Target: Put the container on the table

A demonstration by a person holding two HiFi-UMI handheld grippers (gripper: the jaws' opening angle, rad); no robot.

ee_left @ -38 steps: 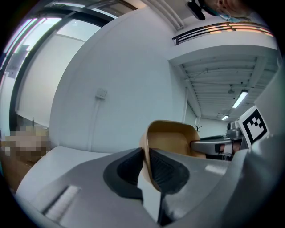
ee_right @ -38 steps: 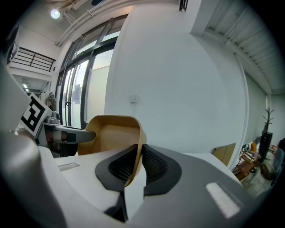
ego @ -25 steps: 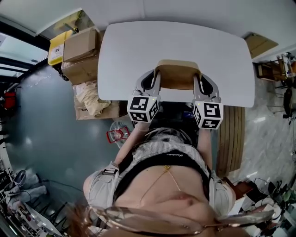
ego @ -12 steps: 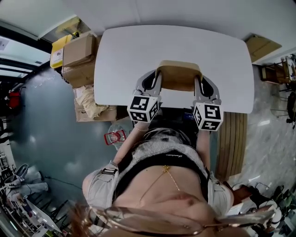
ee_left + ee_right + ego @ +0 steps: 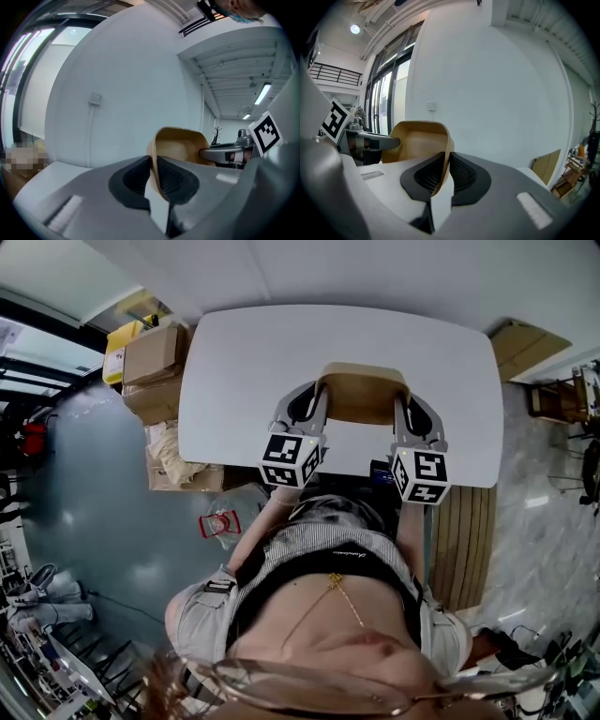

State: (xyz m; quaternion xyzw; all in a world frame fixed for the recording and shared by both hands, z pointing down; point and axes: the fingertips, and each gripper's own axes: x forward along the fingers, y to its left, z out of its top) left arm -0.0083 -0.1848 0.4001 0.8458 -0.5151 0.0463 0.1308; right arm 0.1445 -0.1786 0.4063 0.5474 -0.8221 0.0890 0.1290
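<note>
A tan, empty container is held between both grippers above the near part of the white table. My left gripper is shut on its left rim, seen in the left gripper view as a thin tan wall pinched between the dark pads. On the opposite side my right gripper is shut on the right rim. The container is tilted with its open side toward the person. Whether its base touches the table cannot be told.
Cardboard boxes and a crumpled bag stand on the floor left of the table. A small red object lies on the floor below them. A slatted wooden bench is at the right, a flat cardboard piece beyond it.
The table has shifted lower and nearer in the head view, so the container now sits further over it. Both grippers keep their hold on the rims.
</note>
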